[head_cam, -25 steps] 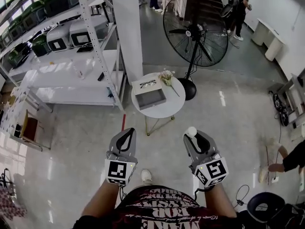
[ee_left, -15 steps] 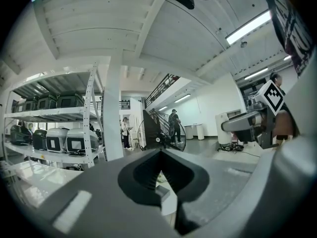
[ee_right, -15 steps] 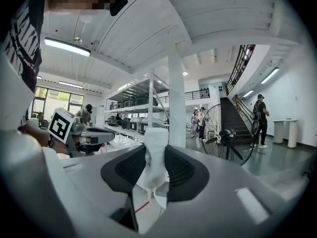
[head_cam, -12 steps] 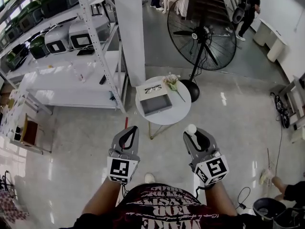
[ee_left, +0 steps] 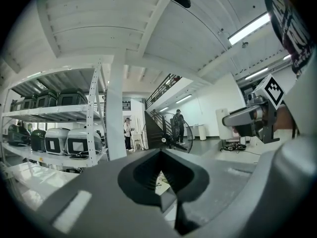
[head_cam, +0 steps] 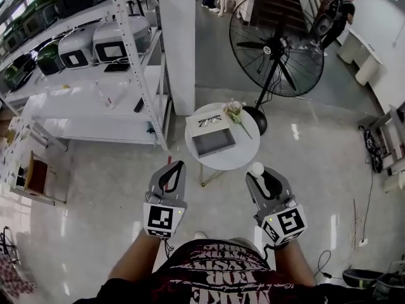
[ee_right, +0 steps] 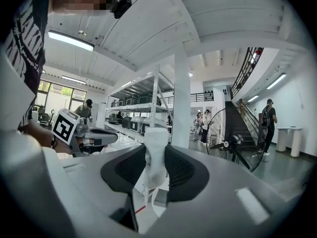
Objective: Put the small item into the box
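In the head view a grey open box [head_cam: 214, 144] stands on a small round white table [head_cam: 243, 154] ahead of me. Beside the box lie a white lid with a pair of glasses [head_cam: 205, 121] and a sprig of flowers [head_cam: 236, 113]. My right gripper [head_cam: 255, 172] [ee_right: 156, 148] is shut on the small white item [head_cam: 255, 168] [ee_right: 155, 158], held upright between the jaws, short of the table. My left gripper [head_cam: 178, 164] [ee_left: 161, 153] is shut with nothing in it, level with the right one and to the left of the table.
A large standing fan [head_cam: 276, 46] is behind the table. A white pillar [head_cam: 177, 43] and a metal shelving rack [head_cam: 95, 81] with cases stand to the left. A person [head_cam: 338, 11] is far off at the upper right. Cables [head_cam: 373, 147] lie at the right.
The table and box have come closer and shifted right in the head view. Both grippers keep their pose. The crouching person at the lower right has left the view.
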Tool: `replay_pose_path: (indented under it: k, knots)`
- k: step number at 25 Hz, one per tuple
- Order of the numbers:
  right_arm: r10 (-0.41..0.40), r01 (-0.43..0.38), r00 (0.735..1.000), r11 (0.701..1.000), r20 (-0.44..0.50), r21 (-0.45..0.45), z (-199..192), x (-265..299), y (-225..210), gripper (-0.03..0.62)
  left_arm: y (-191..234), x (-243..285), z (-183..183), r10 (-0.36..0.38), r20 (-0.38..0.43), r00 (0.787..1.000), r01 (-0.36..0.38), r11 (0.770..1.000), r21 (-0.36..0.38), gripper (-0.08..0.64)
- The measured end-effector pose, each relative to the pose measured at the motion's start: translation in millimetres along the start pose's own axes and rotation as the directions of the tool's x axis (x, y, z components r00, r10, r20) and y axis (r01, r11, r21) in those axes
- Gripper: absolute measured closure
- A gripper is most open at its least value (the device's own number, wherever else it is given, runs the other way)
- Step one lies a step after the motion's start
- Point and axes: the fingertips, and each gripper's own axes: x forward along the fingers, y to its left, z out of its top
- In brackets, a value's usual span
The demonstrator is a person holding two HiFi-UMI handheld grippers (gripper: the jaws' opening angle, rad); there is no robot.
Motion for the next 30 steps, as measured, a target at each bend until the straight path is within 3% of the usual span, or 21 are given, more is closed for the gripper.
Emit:
replay_pose_path:
  k: [8, 19, 30]
  knots:
    - [-0.045, 0.045, 0.999, 0.999, 0.009, 0.009, -2, -6, -13, 0.442, -13, 5, -12, -0.044, -0.022, 0.999, 0.044, 0.999, -0.005, 0.56]
    - [0.01, -0.011, 0.999, 0.999, 0.035, 0.038, -6, 16, -33, 0.442, -10, 30, -13, -0.02, -0.049, 0.999, 0.021, 1.0, 0.003, 0.56]
    - [0.088, -0.09, 0.996, 0.994, 0.032, 0.059, -7, 80, -78, 0.442, 21, 80, -17, 0.052, -0.086, 0.995, -0.053, 0.999, -0.004, 0.56]
